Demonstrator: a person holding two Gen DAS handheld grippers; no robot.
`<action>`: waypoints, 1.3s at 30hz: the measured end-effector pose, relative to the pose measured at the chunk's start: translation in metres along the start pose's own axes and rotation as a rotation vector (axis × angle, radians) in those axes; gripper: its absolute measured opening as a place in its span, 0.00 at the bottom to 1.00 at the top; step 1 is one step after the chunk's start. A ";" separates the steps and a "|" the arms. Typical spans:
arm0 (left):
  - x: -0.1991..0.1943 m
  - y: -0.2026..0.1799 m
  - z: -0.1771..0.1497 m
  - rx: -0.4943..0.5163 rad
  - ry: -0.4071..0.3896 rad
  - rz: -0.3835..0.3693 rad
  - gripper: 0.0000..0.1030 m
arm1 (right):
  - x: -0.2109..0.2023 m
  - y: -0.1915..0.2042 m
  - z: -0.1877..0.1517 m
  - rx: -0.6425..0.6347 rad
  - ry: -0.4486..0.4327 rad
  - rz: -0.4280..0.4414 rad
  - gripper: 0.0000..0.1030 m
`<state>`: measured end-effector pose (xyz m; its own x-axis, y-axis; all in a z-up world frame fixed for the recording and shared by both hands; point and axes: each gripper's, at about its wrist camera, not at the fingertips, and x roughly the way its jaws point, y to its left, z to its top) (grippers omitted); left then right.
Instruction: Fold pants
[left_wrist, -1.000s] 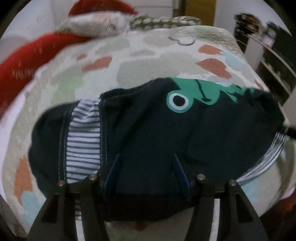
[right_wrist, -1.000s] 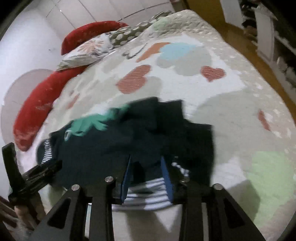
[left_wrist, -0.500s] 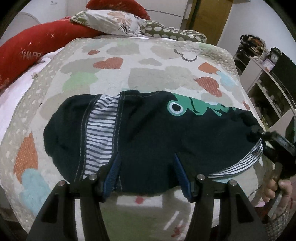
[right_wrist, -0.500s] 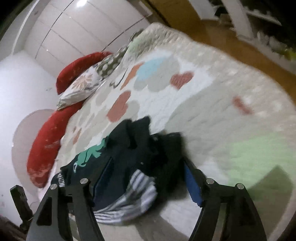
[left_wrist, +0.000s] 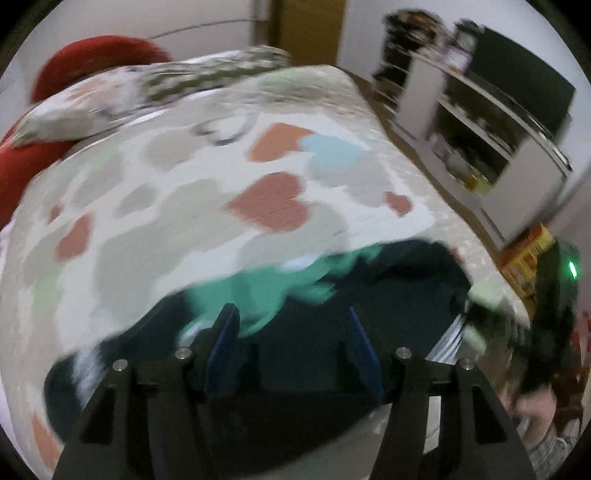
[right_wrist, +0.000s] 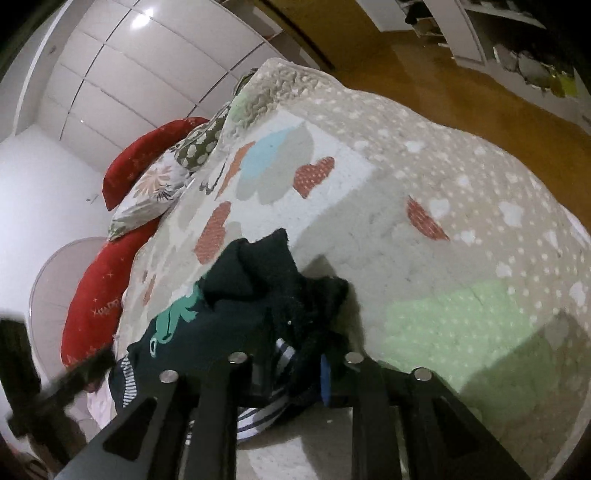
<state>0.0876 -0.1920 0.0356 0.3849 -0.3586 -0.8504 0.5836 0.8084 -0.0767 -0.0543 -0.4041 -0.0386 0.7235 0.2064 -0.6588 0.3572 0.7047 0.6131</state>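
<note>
Pants (right_wrist: 258, 295) bunched on bedspread (right_wrist: 424, 206) near its front edge; right gripper (right_wrist: 291, 365) pinching their striped cuff, left gripper (left_wrist: 291, 332) spread w/ fingers over the dark cloth.

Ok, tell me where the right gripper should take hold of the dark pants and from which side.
Judging from the right wrist view, grip the striped waistband at the near edge of the dark pants, coming in low from the bed's near side. That band is a thick, bunched edge facing the right gripper, while the rest lies crumpled on the quilt.
</note>
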 end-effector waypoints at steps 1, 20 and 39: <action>0.014 -0.012 0.014 0.016 0.023 -0.029 0.58 | -0.005 -0.001 -0.002 -0.005 -0.007 0.010 0.30; 0.106 -0.102 0.056 0.223 0.197 -0.223 0.19 | -0.006 0.013 -0.015 -0.106 -0.046 0.038 0.18; -0.029 0.148 -0.079 -0.484 -0.123 -0.164 0.60 | 0.079 0.165 -0.085 -0.540 0.232 0.207 0.64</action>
<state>0.1062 -0.0250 0.0077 0.4148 -0.5269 -0.7418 0.2571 0.8499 -0.4600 0.0116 -0.2135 -0.0262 0.5768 0.4750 -0.6646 -0.1702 0.8656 0.4709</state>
